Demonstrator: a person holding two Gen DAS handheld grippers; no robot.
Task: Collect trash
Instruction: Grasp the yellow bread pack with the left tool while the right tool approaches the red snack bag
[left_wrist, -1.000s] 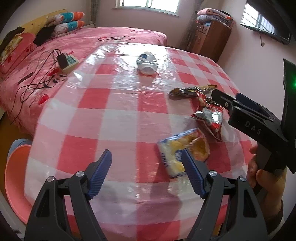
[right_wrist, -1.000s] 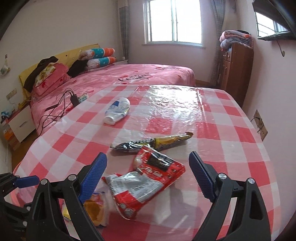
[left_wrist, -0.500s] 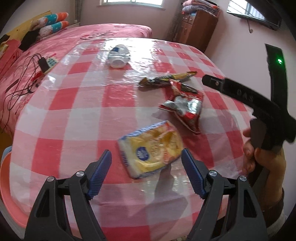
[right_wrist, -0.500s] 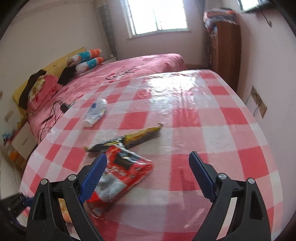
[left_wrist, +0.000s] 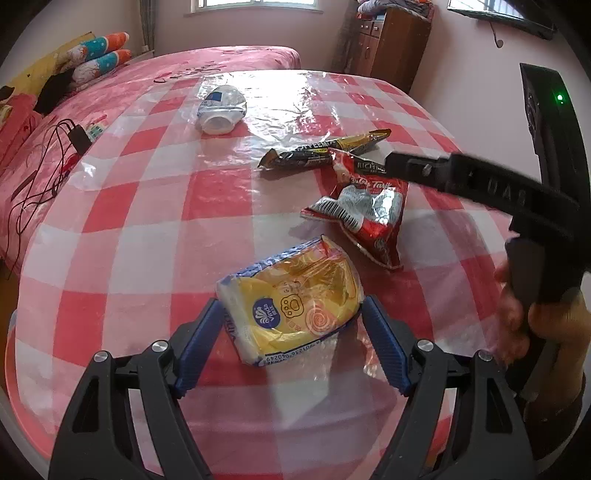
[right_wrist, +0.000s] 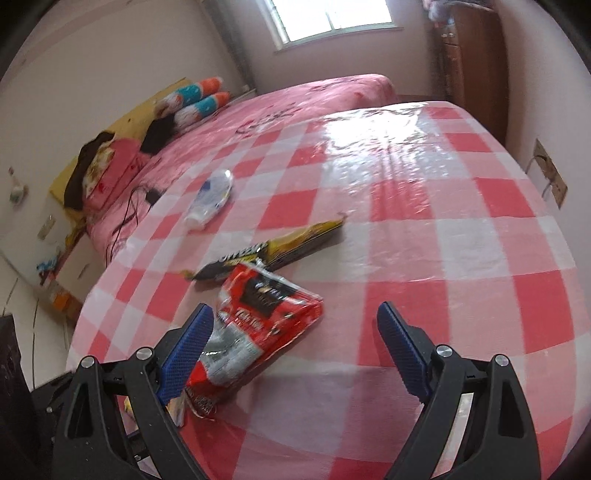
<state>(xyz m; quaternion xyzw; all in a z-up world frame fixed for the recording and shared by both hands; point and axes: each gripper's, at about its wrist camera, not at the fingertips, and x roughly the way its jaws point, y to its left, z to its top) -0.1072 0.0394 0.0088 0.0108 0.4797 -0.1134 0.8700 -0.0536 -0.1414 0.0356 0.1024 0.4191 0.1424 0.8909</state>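
Left gripper (left_wrist: 291, 339) spread wide, blue pads flanking yellow plastic tissue pack (left_wrist: 291, 314) on red-white checked tablecloth (left_wrist: 147, 221). Right gripper (right_wrist: 295, 347) also apart, over red foil snack bag (right_wrist: 258, 325). Beyond: black-gold wrapper (left_wrist: 321, 153), then crushed clear plastic bottle (left_wrist: 221, 109).

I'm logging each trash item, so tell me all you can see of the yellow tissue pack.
The yellow tissue pack is a soft plastic-wrapped packet, yellow with blue edging, a blue Vinda logo, a paw print and an orange swirl. Its far end looks torn open and crumpled. It lies flat on the checked tablecloth, between the open fingers of the left tool, close to both; contact is unclear. It sits apart from the red snack bag.
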